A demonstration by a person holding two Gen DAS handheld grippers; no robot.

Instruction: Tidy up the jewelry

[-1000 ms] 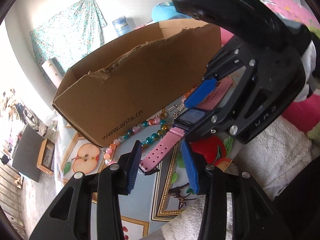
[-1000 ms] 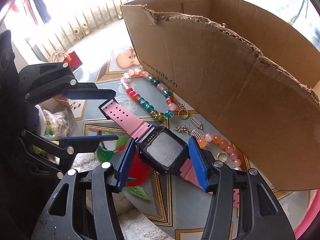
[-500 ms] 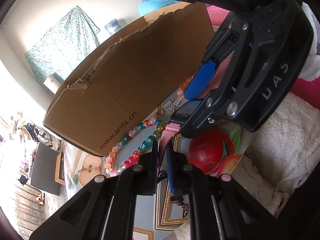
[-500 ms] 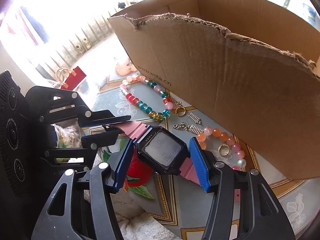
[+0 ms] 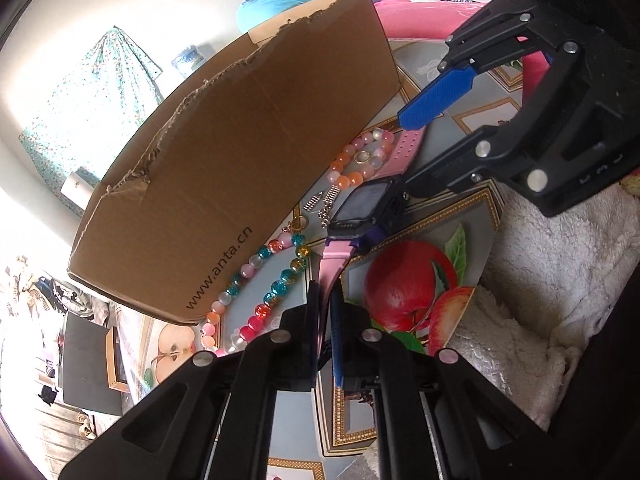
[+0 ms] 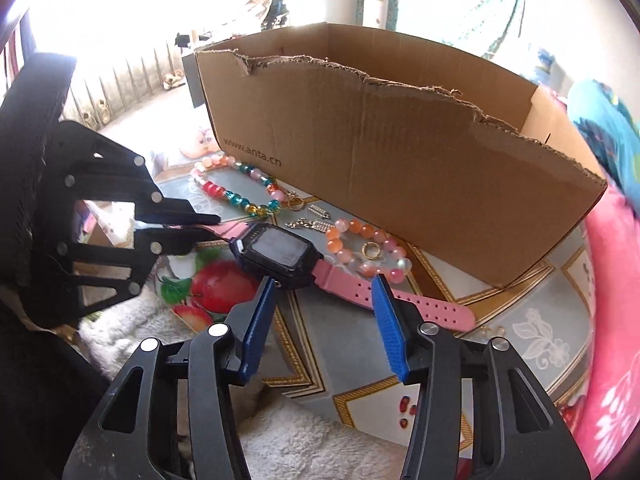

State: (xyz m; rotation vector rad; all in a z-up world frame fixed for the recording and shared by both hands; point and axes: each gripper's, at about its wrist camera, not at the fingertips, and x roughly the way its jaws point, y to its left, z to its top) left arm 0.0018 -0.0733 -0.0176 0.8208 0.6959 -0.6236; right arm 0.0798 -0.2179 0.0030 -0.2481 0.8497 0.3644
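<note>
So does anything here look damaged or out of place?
Yes. The cardboard box has a ragged, torn top edge along its front wall. The bead strings, a gold ring and small metal pieces lie loose on the table outside it. The pink watch dangles by one strap from the left tongs.

What we cannot see well

The cardboard box (image 6: pixel 400 168) hides its own inside and the table behind it. The small silver bits (image 6: pixel 316 220) beside the box are too tiny to tell. The watch (image 5: pixel 366 208) screen is a blur.
</note>
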